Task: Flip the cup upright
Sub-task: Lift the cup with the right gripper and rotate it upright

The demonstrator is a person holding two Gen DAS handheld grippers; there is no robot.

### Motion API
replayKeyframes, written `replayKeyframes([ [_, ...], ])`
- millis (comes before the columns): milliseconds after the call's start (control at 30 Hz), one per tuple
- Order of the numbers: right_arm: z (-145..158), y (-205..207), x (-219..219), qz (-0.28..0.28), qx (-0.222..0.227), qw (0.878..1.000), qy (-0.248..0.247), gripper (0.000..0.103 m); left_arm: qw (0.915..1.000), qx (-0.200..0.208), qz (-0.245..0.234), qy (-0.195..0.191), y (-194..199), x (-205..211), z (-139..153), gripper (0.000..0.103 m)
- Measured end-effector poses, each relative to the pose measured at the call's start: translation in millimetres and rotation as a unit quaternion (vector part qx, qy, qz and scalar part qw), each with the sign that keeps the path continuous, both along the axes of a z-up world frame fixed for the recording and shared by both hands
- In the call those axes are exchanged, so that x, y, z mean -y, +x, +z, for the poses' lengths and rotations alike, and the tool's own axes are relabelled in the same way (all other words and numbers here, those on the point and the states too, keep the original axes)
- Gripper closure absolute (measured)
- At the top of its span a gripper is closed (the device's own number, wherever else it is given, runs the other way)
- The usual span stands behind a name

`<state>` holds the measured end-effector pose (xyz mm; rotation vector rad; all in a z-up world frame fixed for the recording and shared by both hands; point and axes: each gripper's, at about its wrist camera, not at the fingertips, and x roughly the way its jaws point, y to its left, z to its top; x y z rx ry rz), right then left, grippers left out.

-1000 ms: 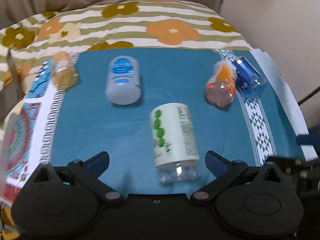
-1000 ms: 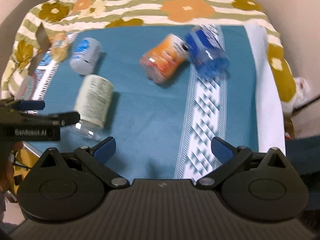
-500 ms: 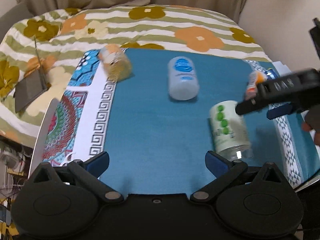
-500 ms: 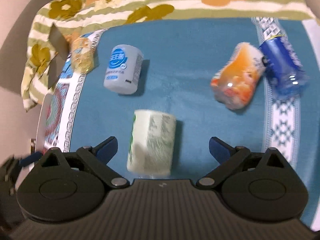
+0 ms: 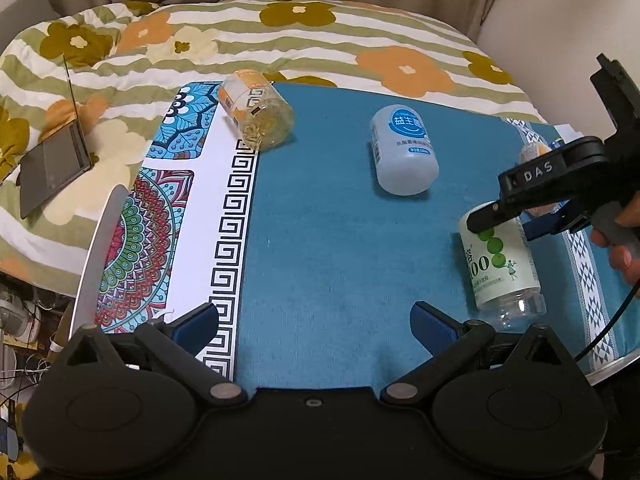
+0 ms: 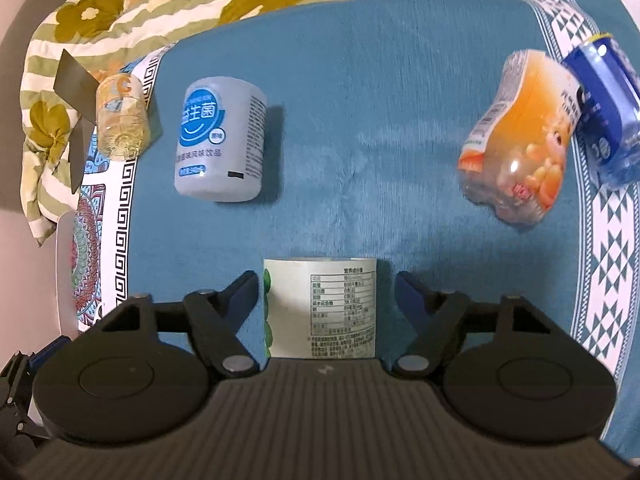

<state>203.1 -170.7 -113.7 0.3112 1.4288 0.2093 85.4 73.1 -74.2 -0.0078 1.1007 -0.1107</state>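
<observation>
A white cup with green dots [image 6: 320,308] lies on its side on the blue cloth [image 6: 360,160]; it also shows in the left wrist view [image 5: 500,264]. My right gripper [image 6: 324,288] is open, with a finger on each side of this cup, not touching it. In the left wrist view the right gripper [image 5: 516,216] hangs over the cup's far end. My left gripper [image 5: 314,322] is open and empty above bare cloth, to the left of the cup.
A grey-white cup with a blue label [image 6: 220,148], an orange cup [image 6: 520,140], a blue cup [image 6: 608,112] and a clear yellowish cup [image 6: 120,120] lie on their sides further back. A patterned mat [image 5: 160,220] and a flowered bedspread [image 5: 320,40] surround the cloth.
My right gripper has come down and forward so that its fingers now flank the green-dotted cup. My left gripper has drifted left, away from that cup.
</observation>
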Motion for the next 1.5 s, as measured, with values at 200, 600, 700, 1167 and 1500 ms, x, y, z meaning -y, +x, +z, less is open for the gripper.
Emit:
replayKeyframes([
  [200,-2,-2,4,-0.005,0.001,1.0,0.009,0.028,1.0,-0.005,0.0,-0.003,1,-4,-2,0.0],
  [600,46,-32,4,-0.009,0.076,0.997,0.023,0.032,1.0,0.003,-0.007,-0.005,-2,-6,6,0.0],
  [700,68,-49,3,-0.023,0.147,0.989,0.014,0.032,0.9999,0.008,-0.007,-0.006,-4,-6,9,0.0],
  [1167,19,-108,-30,-0.14,0.448,0.88,-0.067,0.03,0.9992,0.025,-0.025,0.017,-21,-7,-3,0.0],
  [1500,-4,-131,-48,-0.119,0.502,0.85,-0.11,0.028,0.9986,0.023,-0.03,0.037,-28,-15,-13,0.0],
])
